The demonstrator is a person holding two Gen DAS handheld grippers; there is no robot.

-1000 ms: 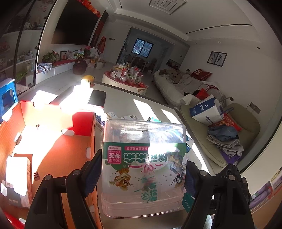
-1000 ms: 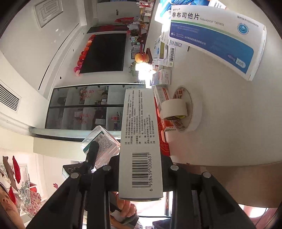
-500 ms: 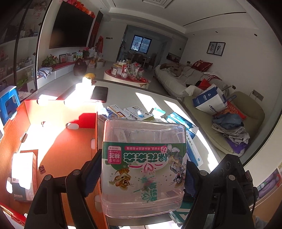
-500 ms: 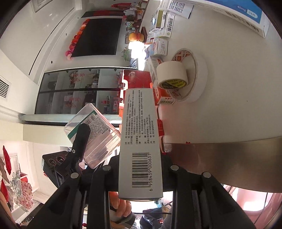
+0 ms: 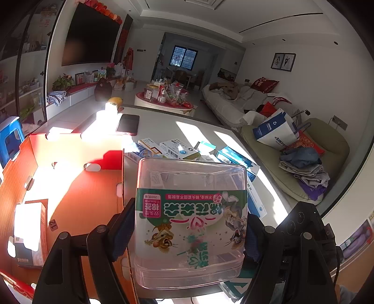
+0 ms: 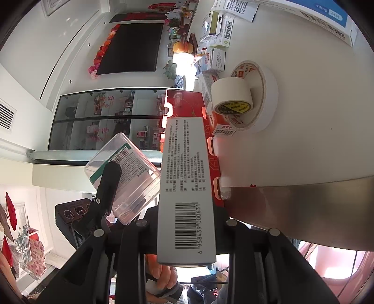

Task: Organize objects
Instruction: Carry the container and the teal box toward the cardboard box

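Observation:
My left gripper (image 5: 190, 224) is shut on a clear plastic cotton-swab box (image 5: 190, 217) with a green cartoon label, held above the table edge beside the open red cardboard box (image 5: 70, 187). The swab box also shows in the right wrist view (image 6: 124, 177). My right gripper (image 6: 185, 224) is shut on a long grey-white carton with a barcode (image 6: 185, 187), held off the table's near edge, in line with the red box (image 6: 187, 105).
Several medicine boxes (image 5: 177, 152) lie on the white table (image 5: 168, 126). A white carton (image 5: 29, 231) lies inside the red box. Two tape rolls (image 6: 243, 100) and a large blue-white box (image 6: 315, 16) sit on the table. A dark phone (image 5: 128, 124) lies farther back.
Both grippers have drawn back from the table with their loads. In the left view more medicine boxes come into sight; in the right view the tape rolls have receded and the table edge shows.

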